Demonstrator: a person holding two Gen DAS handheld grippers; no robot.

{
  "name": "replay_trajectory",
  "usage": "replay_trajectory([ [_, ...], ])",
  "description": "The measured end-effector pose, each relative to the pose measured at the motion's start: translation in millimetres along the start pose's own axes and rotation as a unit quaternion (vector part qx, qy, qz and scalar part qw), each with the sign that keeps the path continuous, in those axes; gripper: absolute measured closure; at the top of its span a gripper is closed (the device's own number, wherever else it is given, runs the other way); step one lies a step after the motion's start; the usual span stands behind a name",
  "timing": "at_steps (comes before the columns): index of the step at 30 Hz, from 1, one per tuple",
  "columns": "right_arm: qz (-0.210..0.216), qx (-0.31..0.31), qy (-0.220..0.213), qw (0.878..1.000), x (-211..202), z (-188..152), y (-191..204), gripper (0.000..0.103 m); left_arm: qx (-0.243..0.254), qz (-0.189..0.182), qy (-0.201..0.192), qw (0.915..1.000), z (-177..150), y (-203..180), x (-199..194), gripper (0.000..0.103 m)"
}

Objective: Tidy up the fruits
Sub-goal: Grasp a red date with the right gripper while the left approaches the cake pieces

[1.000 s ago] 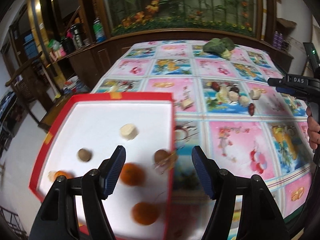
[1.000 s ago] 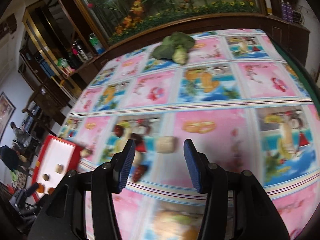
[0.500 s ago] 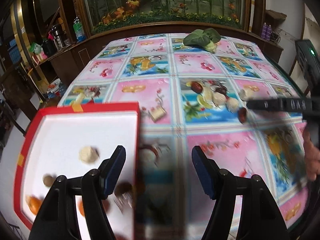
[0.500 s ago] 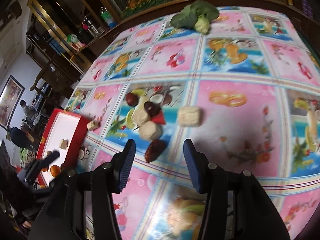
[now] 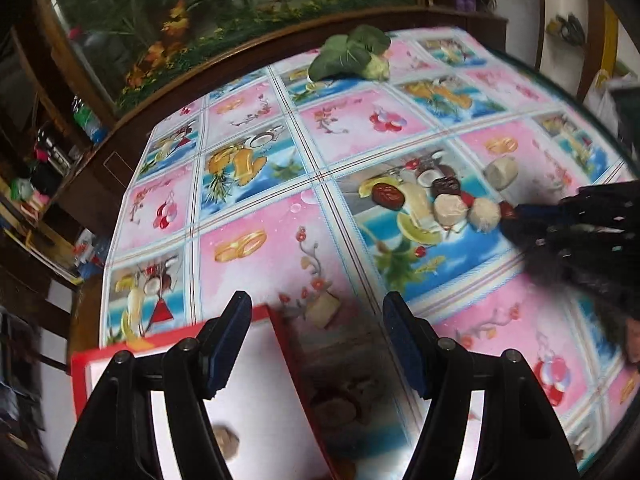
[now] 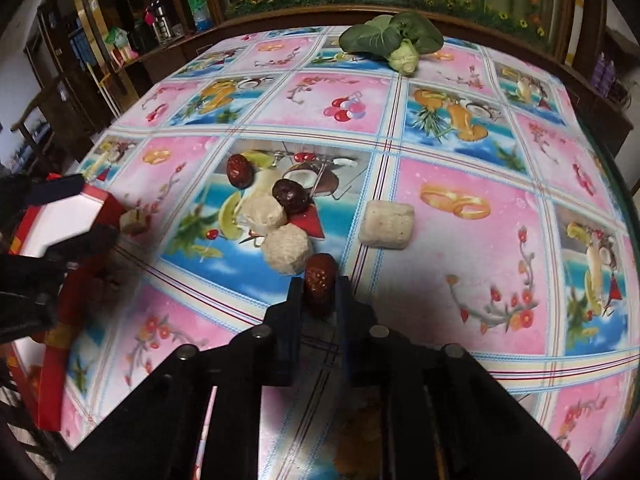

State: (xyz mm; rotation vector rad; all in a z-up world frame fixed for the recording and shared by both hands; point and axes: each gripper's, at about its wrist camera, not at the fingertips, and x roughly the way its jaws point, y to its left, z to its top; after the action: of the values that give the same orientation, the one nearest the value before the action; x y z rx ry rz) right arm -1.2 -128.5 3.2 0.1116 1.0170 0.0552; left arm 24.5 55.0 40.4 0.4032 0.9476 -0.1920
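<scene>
My right gripper (image 6: 319, 294) is shut on a dark red date (image 6: 319, 282) at the near end of a small pile on the patterned tablecloth. Two more dates (image 6: 240, 170) and pale round and square pieces (image 6: 288, 248) lie just beyond it. In the left wrist view the same pile (image 5: 450, 206) sits right of centre, with the right gripper (image 5: 516, 216) at its right end. My left gripper (image 5: 316, 332) is open and empty above the far right corner of the red-rimmed white tray (image 5: 276, 320). A brown fruit (image 5: 226, 438) lies in the tray.
A pale cube (image 5: 322, 310) lies on the cloth just past the tray's corner. A leafy green vegetable (image 6: 394, 42) lies at the table's far edge. The tray (image 6: 56, 216) shows at the left in the right wrist view. Wooden shelves stand to the left.
My right gripper moved down to the pile and closed on the nearest date. My left gripper swung right, off the tray's middle toward its far corner.
</scene>
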Motion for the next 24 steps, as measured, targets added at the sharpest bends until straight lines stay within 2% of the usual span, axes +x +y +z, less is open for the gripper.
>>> replay_trajectory([
  [3,0.012,0.013,0.003,1.000,-0.3,1.3,-4.6,0.086,0.028,-0.015,0.015,0.9994,3.1,-4.2,12.8,0.044],
  [7,0.025,0.025,0.008,0.999,-0.8,2.3,-7.1,0.086,0.055,-0.022,0.031,0.9978,-0.9,-8.5,23.7,0.047],
  [9,0.030,0.032,0.010,0.999,-0.7,2.6,-8.4,0.086,0.049,-0.030,0.039,0.9976,-1.6,-7.8,27.7,0.054],
  [16,0.034,0.037,0.011,0.999,0.2,2.9,-9.8,0.086,0.012,-0.069,0.042,0.9966,-0.9,-0.3,33.0,0.064],
  [22,0.049,0.051,0.018,0.997,-0.5,3.4,-14.4,0.086,-0.004,-0.077,0.043,0.9961,-7.1,2.0,31.1,0.071],
  [24,0.056,0.053,0.020,0.997,-1.1,3.4,-14.1,0.086,-0.009,-0.080,0.042,0.9959,-8.6,2.4,30.5,0.076],
])
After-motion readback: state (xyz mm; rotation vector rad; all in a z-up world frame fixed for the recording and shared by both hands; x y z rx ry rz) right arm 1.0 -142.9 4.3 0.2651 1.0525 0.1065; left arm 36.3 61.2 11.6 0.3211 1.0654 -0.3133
